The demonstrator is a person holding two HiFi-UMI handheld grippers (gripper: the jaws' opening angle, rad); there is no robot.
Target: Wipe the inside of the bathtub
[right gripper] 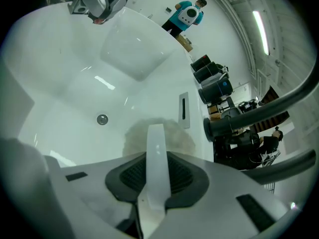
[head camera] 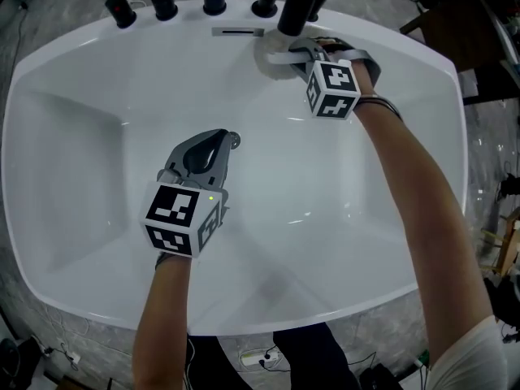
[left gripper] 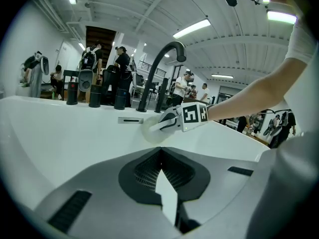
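Note:
The white bathtub (head camera: 73,177) fills the head view. My right gripper (head camera: 297,54) is at the tub's far wall, just under the black faucet (head camera: 296,6). It is shut on a pale round wiping pad (head camera: 271,62) that lies pressed against the wall. In the right gripper view the pad (right gripper: 133,133) spreads beyond the closed jaws (right gripper: 155,133), beside the overflow slot (right gripper: 183,108). My left gripper (head camera: 226,140) hovers over the middle of the tub, shut with nothing in it. From the left gripper view (left gripper: 162,172) I see the right gripper (left gripper: 172,123) and pad (left gripper: 150,132) on the far wall.
Several black knobs (head camera: 165,1) line the tub's far rim. The round drain (right gripper: 102,119) sits in the tub floor. People (left gripper: 119,63) and gear stand beyond the rim. A power strip (head camera: 258,356) lies on the floor at the near edge.

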